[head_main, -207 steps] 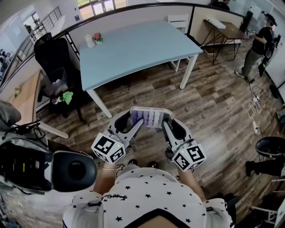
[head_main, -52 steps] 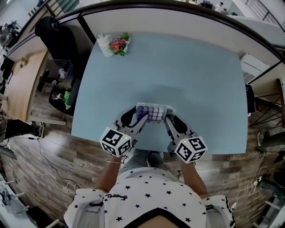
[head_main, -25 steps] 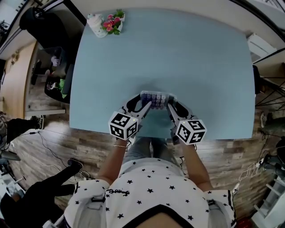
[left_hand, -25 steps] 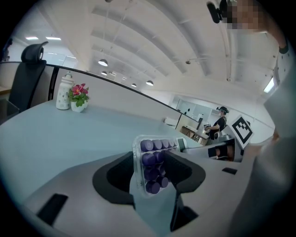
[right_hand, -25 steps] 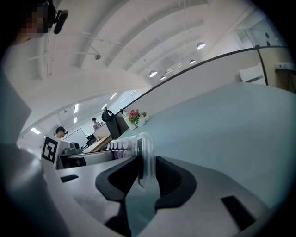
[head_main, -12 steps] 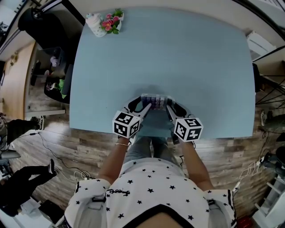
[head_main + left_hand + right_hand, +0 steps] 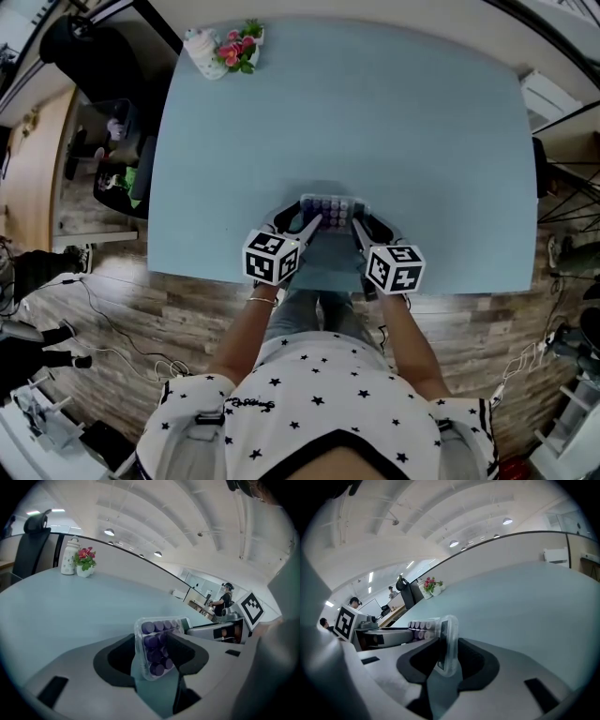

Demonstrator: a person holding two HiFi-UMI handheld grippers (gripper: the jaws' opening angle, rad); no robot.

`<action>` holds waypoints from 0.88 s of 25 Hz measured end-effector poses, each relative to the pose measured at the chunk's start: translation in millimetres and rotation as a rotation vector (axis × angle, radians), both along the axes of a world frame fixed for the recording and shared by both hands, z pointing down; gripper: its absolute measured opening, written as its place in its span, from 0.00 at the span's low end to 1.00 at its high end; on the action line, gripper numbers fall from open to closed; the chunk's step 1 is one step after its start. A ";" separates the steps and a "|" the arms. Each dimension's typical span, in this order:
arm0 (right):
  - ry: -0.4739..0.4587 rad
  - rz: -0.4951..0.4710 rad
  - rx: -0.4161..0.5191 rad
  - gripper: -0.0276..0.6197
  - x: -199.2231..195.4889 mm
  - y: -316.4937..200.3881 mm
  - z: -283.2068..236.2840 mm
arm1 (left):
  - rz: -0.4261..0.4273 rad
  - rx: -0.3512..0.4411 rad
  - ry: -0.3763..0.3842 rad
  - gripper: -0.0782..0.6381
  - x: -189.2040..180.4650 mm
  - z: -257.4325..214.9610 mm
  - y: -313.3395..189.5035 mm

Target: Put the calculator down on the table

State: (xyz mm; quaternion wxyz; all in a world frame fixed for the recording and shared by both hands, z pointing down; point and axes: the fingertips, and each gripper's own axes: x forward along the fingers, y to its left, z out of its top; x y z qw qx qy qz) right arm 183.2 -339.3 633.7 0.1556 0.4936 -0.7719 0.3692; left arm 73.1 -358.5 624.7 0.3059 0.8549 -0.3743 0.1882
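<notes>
Calculator [image 7: 330, 207], purple keys: we hold it by both ends, low over the near edge of the pale blue tabletop [image 7: 394, 122] | left gripper [image 7: 302, 223]: fingers pinching its left end | right gripper [image 7: 360, 225]: fingers pinching its right end | touching the tabletop: we cannot tell

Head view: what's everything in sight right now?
Clear-cased calculator with purple keys: one, clear and purple, by the table's near edge.
Light blue table: one, light blue, centre.
Pot of pink flowers: one, pink, table's far left corner.
White bottle: one, white, beside the flowers.
Black office chair: one, black, beyond that corner.
Left gripper: one, grey, jaws shut on calculator's left end.
Right gripper: one, grey, jaws shut on its right end.
</notes>
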 end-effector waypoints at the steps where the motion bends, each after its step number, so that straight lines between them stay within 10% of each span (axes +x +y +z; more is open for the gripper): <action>1: 0.002 0.000 -0.003 0.23 -0.3 -0.7 0.7 | -0.002 0.001 -0.006 0.41 -0.4 0.6 -1.0; 22: 0.099 -0.019 0.004 0.25 1.2 -12.5 6.5 | -0.042 0.010 -0.087 0.43 1.5 8.0 -17.5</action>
